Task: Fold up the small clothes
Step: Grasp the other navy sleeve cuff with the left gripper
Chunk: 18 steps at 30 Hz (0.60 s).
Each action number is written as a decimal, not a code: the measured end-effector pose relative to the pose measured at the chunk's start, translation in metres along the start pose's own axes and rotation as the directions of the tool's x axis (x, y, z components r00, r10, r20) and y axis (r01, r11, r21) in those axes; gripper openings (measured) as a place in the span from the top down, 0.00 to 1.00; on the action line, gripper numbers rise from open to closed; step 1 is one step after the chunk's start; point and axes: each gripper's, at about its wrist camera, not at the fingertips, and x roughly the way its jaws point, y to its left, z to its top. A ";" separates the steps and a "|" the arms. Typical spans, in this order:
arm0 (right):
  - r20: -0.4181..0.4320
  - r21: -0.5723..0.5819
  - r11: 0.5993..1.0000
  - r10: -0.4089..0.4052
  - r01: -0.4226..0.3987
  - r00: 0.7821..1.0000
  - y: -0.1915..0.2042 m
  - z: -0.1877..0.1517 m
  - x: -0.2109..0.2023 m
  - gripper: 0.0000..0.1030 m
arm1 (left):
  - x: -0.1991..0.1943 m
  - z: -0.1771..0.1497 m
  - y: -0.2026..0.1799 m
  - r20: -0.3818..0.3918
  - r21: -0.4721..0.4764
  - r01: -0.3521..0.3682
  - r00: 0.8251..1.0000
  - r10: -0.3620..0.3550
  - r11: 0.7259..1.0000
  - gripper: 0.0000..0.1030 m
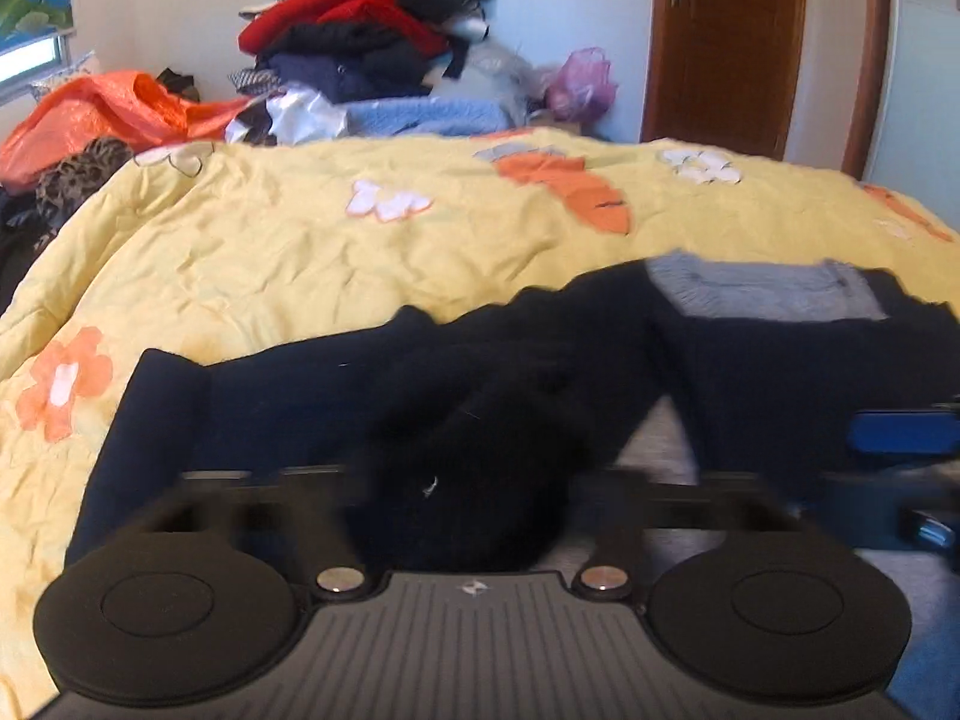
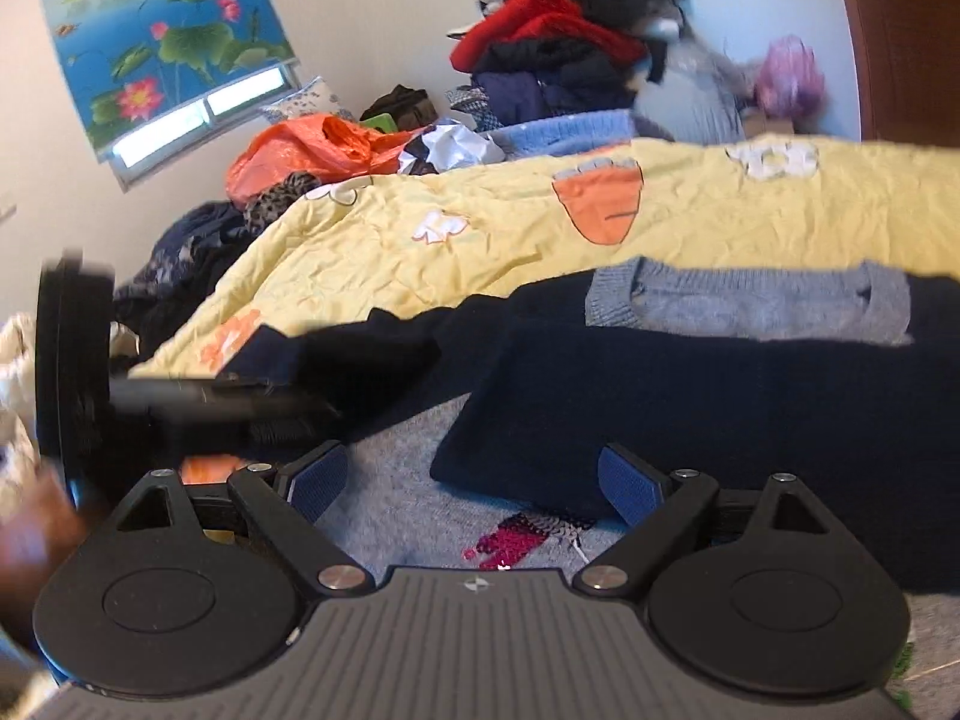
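Note:
A dark navy sweater (image 1: 780, 372) (image 2: 690, 390) with a grey collar (image 1: 762, 294) (image 2: 750, 306) lies flat on the yellow quilt (image 1: 300, 252) (image 2: 780, 228). Its left sleeve (image 1: 270, 396) (image 2: 360, 348) stretches out sideways. My left gripper (image 1: 474, 480) is blurred, its linkage spread wide, with a bunch of the dark sleeve cloth lying between the jaws. In the right wrist view the left gripper (image 2: 264, 405) reaches in from the left onto that sleeve. My right gripper (image 2: 474, 480) stands open over the sweater's lower corner, gripping nothing. One of its blue fingers (image 1: 900, 432) shows at the right edge.
A grey garment with pink sequins (image 2: 516, 540) lies under the sweater's near edge. A tall pile of clothes (image 1: 360, 30) (image 2: 558, 42) and an orange bag (image 1: 108, 108) sit behind the quilt. A wooden door (image 1: 726, 36) stands at the back right.

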 end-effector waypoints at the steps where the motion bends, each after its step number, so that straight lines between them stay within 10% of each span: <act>1: -0.013 0.031 0.999 0.025 -0.024 1.000 -0.003 0.004 0.005 0.10 | -0.006 0.000 0.005 0.020 -0.028 -0.020 1.000 0.021 0.999 0.18; 4: -0.044 0.197 0.973 0.130 -0.119 0.991 -0.018 0.019 0.022 0.09 | -0.033 -0.002 0.041 0.095 -0.160 0.123 0.989 -0.109 0.979 0.16; 7: -0.036 0.337 0.928 0.181 -0.158 0.983 -0.028 0.032 0.039 0.09 | -0.053 -0.002 0.086 0.150 -0.277 0.082 0.988 -0.041 0.957 0.14; 14: -0.083 0.422 0.883 0.265 -0.207 0.961 -0.018 0.043 0.084 0.12 | -0.034 -0.016 0.190 0.135 -0.577 0.208 0.978 -0.159 0.790 0.10; 18: -0.106 0.413 0.881 0.297 -0.230 0.949 -0.003 0.043 0.100 0.40 | -0.023 -0.025 0.202 0.158 -0.609 0.291 0.956 -0.246 0.738 0.10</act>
